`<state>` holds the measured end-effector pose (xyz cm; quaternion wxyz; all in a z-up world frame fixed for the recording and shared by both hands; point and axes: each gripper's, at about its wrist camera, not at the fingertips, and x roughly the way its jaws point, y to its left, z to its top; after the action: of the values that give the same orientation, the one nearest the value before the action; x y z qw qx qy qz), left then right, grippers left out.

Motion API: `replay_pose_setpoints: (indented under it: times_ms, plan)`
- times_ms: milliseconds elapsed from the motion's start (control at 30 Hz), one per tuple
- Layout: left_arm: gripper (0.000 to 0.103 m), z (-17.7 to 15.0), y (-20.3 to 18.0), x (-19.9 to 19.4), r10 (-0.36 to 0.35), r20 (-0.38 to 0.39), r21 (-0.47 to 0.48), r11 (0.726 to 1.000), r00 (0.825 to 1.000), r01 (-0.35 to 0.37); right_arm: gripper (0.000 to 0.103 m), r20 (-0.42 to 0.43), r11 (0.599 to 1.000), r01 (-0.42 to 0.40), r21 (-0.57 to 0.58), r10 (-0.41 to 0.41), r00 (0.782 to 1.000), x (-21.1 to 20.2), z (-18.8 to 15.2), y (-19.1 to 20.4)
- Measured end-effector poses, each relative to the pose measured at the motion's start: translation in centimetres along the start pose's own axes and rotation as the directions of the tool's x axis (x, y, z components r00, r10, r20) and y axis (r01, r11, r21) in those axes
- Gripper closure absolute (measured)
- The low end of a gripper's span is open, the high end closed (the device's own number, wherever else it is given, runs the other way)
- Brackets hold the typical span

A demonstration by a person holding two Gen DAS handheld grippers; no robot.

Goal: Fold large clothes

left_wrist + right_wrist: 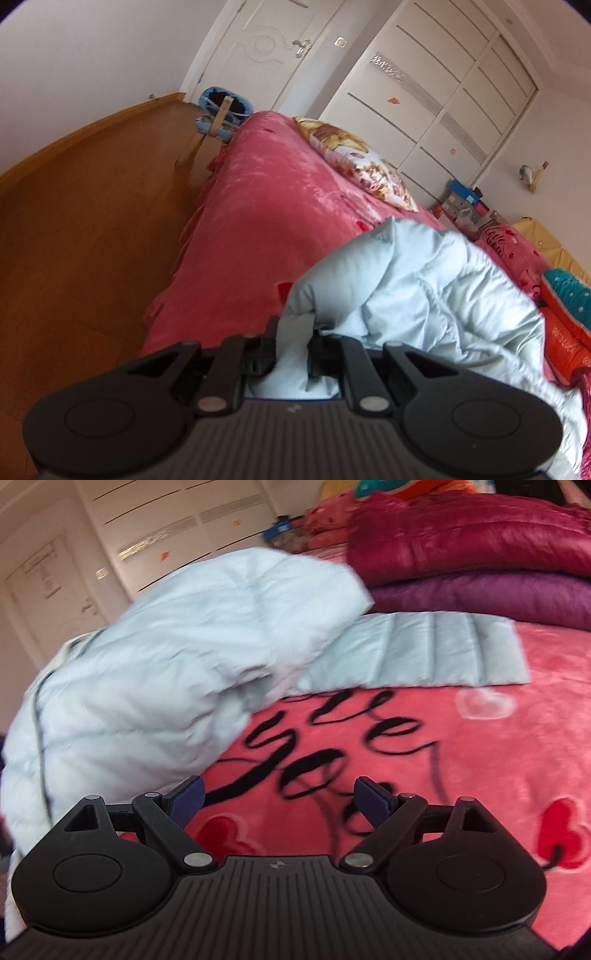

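Observation:
A pale blue quilted down jacket [424, 288] lies bunched on a pink blanket-covered bed [266, 206]. My left gripper [293, 345] is shut on a fold of the jacket and holds it lifted above the bed. In the right wrist view the jacket [155, 657] hangs raised at the left, with one sleeve [417, 653] lying flat on the blanket. My right gripper [279, 797] is open and empty, just above the blanket [424, 738] to the right of the jacket.
Folded dark red [472, 535] and purple [487, 594] jackets are stacked at the far side of the bed. A patterned pillow [358, 162] lies near the bed's far edge. Wooden floor [92, 221], a door [266, 48] and a wardrobe [436, 92] lie beyond.

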<state>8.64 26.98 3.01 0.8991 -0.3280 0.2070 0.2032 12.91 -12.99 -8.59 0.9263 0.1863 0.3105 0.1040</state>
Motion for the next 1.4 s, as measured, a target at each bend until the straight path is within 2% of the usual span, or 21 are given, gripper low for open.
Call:
replay_pose_setpoints:
  times_ms: [100,233,333,567,800,900,1033,1100,1133,1200,1333,1400]
  plan:
    - [0.093,0.4,-0.4,0.7,-0.032,0.006,-0.013,0.999,0.999,0.033,0.0,-0.02,0.994,-0.103,0.018,0.104,0.994,0.6,0.1,1.5]
    - [0.093,0.7,-0.6,1.4,-0.062,0.007,-0.032,0.998,0.998,0.062,0.0,-0.059,0.988,-0.156,-0.01,0.155,0.986,2.1,-0.4,4.5]
    - [0.094,1.0,-0.9,1.7,-0.071,0.016,-0.016,0.997,0.997,0.071,0.0,-0.047,0.989,-0.133,-0.059,0.13,0.99,2.9,-0.4,5.9]
    - [0.093,1.4,-1.9,2.4,-0.098,0.0,0.032,0.995,0.995,0.098,0.0,-0.028,0.989,-0.144,0.025,0.145,0.989,5.8,2.0,6.2]
    - [0.093,1.0,-2.3,3.5,-0.105,-0.053,0.062,0.992,0.993,0.108,0.0,-0.02,0.98,-0.165,0.112,0.168,0.986,8.6,3.4,7.5]
    - [0.093,0.9,-2.4,3.7,-0.106,-0.069,0.069,0.991,0.992,0.111,0.0,-0.011,0.969,-0.167,0.181,0.172,0.985,9.0,3.5,7.7]
    - [0.093,0.6,-2.8,3.9,-0.115,-0.086,0.085,0.989,0.99,0.122,0.001,-0.01,0.966,-0.16,0.204,0.165,0.986,8.3,3.5,8.2]
    - [0.093,0.6,-2.9,3.9,-0.13,-0.096,0.085,0.987,0.987,0.139,0.03,-0.003,0.954,-0.182,0.239,0.188,0.982,7.9,3.3,8.1]
    - [0.093,0.6,-3.0,3.9,-0.141,-0.098,0.083,0.985,0.985,0.15,0.05,-0.002,0.944,-0.198,0.263,0.206,0.979,8.2,3.8,7.8]
    - [0.093,0.6,-3.1,3.7,-0.172,-0.103,0.079,0.98,0.98,0.18,0.056,0.01,0.938,-0.202,0.283,0.207,0.978,7.5,4.0,8.2]
    - [0.093,0.5,-3.7,3.0,-0.237,-0.1,0.103,0.964,0.966,0.247,0.07,0.049,0.951,-0.192,0.243,0.186,0.981,4.8,3.9,9.1]
    - [0.093,0.6,-4.2,2.5,-0.3,-0.103,0.107,0.945,0.948,0.31,0.076,0.082,0.964,-0.175,0.199,0.162,0.983,3.1,4.3,9.9]
